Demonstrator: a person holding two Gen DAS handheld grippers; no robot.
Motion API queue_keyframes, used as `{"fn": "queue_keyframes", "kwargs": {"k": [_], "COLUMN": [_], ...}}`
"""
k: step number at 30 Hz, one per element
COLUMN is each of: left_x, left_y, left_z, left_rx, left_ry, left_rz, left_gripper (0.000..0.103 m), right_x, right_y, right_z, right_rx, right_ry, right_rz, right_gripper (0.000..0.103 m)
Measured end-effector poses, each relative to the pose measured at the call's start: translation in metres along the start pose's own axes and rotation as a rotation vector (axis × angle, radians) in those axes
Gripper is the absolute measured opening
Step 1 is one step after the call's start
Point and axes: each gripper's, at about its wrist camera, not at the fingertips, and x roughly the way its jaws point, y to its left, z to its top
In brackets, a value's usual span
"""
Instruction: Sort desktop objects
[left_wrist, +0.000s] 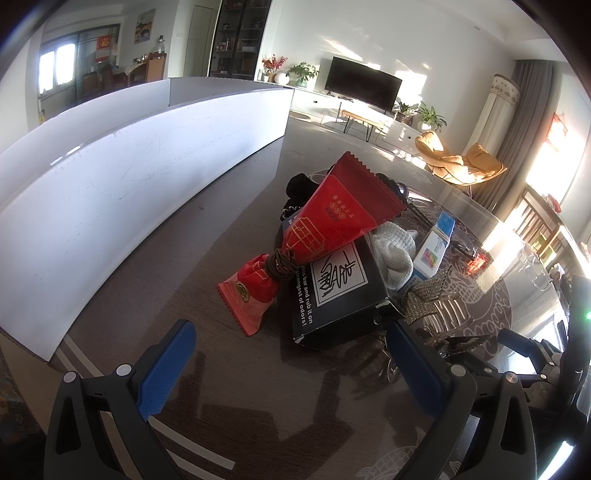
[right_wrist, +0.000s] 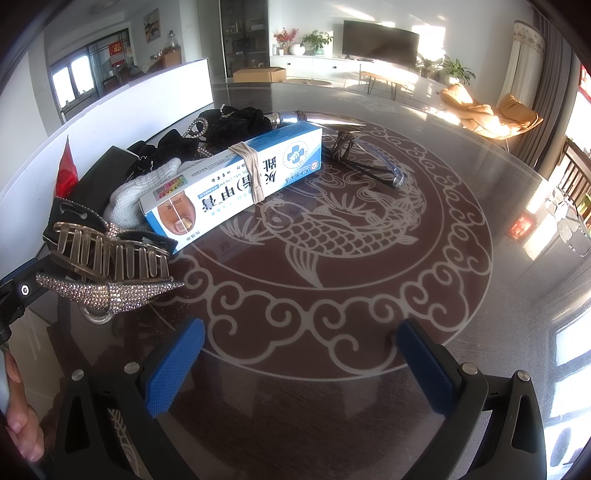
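On the glossy dark tabletop (right_wrist: 369, 302) with its etched fish pattern, the clutter sits bunched up by a white board (left_wrist: 110, 192): a crinkly red foil packet (left_wrist: 332, 218) cinched with a rubber band leans on a matte black box (left_wrist: 343, 295), next to a knitted white cloth (right_wrist: 129, 195), a blue-white carton (right_wrist: 236, 181) and a rhinestone hair claw (right_wrist: 107, 266). Left gripper (left_wrist: 291, 369) and right gripper (right_wrist: 301, 362) both hang spread wide, holding nothing.
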Motion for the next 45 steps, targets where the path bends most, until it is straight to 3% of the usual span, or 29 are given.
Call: {"fn": "queue_keyframes", "kwargs": {"k": [45], "left_x": [0.006], "left_y": [-0.005], "left_z": [0.008], "left_rx": [0.006], "left_ry": [-0.020], "left_rz": [-0.012], "left_gripper": [0.103], "right_x": [0.000], "right_y": [0.000], "right_z": [0.000], "right_rx": [0.000], "right_ry": [0.000], "right_rz": [0.000], "right_gripper": [0.103]}}
